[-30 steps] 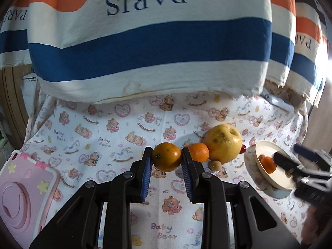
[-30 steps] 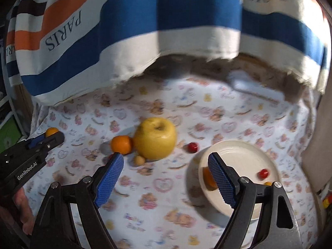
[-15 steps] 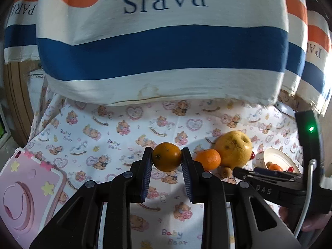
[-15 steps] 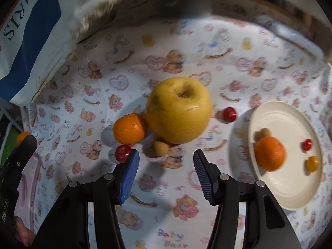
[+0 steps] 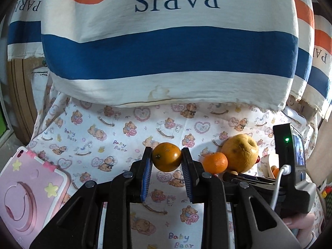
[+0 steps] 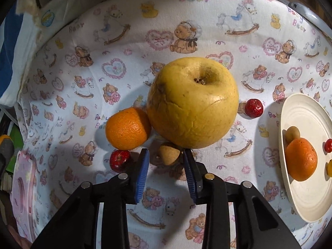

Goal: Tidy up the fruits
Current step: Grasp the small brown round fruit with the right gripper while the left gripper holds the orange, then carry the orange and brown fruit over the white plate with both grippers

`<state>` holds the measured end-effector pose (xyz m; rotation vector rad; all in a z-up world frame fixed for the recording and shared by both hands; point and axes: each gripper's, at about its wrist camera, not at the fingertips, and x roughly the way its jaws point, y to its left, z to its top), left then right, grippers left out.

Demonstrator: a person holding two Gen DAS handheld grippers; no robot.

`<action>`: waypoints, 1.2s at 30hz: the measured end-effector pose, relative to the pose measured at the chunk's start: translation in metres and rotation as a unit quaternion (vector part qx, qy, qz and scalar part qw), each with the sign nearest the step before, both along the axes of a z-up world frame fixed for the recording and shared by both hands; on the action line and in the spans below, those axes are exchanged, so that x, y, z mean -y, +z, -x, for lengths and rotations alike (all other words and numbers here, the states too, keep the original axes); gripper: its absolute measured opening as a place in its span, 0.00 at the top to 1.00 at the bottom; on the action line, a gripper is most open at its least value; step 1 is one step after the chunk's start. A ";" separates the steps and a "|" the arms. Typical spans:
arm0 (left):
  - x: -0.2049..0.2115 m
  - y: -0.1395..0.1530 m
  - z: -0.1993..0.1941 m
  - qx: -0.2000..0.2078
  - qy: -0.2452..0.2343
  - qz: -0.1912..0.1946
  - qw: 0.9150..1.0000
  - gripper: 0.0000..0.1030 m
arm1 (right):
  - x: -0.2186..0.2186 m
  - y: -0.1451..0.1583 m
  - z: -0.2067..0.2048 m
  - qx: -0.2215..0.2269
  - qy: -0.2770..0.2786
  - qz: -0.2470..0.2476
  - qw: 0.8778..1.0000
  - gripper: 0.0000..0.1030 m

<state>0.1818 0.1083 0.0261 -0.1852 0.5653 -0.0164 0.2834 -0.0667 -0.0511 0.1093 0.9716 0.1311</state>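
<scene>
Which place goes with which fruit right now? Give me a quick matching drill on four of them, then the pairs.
Things:
1. dark orange
2. big yellow fruit
3. small brown fruit
4. plate's orange

Places:
A. on the cream plate
B. between the right gripper fingertips, on the cloth
C. clamped in the left gripper, off the cloth
D. on the cloth, touching a bright orange

Pairs: 1-C, 2-D, 3-B, 4-A
</scene>
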 end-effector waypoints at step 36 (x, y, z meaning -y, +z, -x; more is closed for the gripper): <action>0.056 0.025 0.056 0.126 -0.066 -0.057 0.988 0.74 | 0.075 0.065 0.148 0.262 0.096 -0.020 0.960 0.76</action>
